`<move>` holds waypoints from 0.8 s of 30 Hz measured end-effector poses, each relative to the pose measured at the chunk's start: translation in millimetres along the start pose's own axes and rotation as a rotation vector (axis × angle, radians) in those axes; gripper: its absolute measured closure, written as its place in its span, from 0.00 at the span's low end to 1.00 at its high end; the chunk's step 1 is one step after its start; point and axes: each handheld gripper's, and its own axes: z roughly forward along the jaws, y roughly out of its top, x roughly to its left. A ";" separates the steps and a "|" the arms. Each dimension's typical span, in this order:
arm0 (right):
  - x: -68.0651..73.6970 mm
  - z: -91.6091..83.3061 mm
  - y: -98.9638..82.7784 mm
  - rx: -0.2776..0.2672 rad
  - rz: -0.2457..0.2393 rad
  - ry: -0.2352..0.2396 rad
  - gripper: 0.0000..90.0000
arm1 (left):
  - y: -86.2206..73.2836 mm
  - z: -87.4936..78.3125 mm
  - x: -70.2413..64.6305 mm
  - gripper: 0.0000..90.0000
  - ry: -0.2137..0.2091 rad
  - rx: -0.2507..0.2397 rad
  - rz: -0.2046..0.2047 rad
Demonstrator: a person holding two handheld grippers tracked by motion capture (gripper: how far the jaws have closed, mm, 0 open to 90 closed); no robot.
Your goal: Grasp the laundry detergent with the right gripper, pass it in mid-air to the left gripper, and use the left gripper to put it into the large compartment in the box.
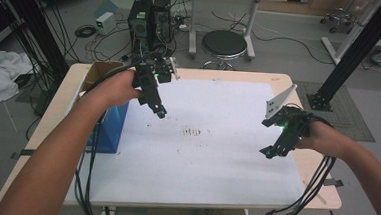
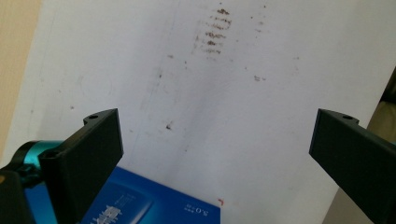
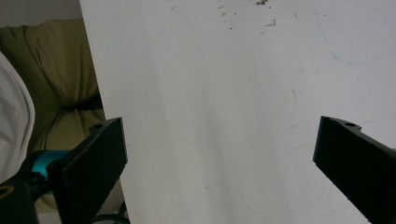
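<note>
while the left hand-held gripper [image 1: 161, 113] hung released just beside the blue box [image 1: 110, 127] at the white sheet's [image 1: 210, 159] left edge, the right hand-held gripper [image 1: 268, 152] also gaped empty; squaring both jaws across the box would have helped.

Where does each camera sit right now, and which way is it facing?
High view: above the person's side, looking forward and down on the table; both forearms, left gripper and right gripper show.
Left gripper view: rides that gripper, looks down past its open jaws at the white sheet and blue box.
Right gripper view: looks down past open jaws at the sheet.
Shared: the sheet's brown smudges.
</note>
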 end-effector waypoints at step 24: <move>-7.0 4.2 16.6 -0.006 0.002 -0.009 0.02 | 19.1 19.7 -4.0 0.03 0.016 0.016 0.029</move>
